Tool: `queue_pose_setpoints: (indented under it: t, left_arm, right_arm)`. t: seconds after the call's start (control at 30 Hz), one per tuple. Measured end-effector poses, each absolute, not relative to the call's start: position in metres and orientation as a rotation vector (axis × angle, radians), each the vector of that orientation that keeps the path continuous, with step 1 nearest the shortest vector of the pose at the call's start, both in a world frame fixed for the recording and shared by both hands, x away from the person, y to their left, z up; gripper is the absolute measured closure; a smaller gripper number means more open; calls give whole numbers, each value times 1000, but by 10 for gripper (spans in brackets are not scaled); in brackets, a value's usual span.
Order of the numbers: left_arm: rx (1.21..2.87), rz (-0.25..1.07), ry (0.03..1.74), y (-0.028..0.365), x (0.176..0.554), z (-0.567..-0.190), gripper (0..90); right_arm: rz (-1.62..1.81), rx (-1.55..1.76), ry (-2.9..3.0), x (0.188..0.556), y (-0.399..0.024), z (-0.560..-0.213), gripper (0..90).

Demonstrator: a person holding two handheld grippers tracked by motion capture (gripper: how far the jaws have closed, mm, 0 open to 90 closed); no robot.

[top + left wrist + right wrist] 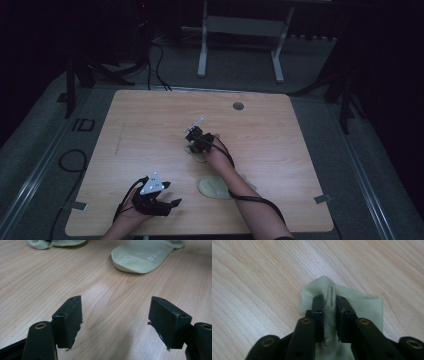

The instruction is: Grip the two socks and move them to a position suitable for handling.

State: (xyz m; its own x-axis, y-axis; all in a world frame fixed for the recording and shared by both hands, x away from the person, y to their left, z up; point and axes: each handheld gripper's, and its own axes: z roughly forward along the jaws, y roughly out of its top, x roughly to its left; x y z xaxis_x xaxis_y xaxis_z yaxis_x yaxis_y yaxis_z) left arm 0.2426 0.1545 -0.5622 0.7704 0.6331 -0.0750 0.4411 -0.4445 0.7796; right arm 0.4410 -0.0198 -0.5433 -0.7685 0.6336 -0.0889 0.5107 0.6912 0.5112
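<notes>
Two pale green socks lie on the wooden table (150, 125). My right gripper (196, 142) points down at the farther sock (199, 155) near the table's middle. In the right gripper view, my right gripper (329, 302) is shut on a raised fold of this sock (364, 306), the cloth bunched between the pads. The nearer sock (215, 187) lies flat beside the right forearm. My left gripper (172, 202) rests near the front edge, left of that sock. My left gripper (116, 322) stands open over bare wood, with the flat sock (142, 257) ahead of it and the pinched sock (50, 243) farther off.
A round grey cable hole (238, 106) sits near the table's far edge. A white metal stand (240, 30) is on the floor beyond the table. Cables (70, 160) trail on the grey floor at the left.
</notes>
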Motion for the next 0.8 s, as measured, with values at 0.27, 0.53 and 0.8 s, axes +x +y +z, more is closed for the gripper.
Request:
queue_pose_setpoints:
  t: [0.27,0.53,0.8]
  left_arm:
    - [2104,270,804,155,244,-564,269]
    - [2091,256,804,154,244,-564,269]
    - [2085,252,807,152,243,-563,269]
  right_arm:
    - [743,942,2607,437,-40,-518,813]
    - [812,947,2537,421,-79,-486,813]
    - [845,1029,2521,405,-106,-487,811]
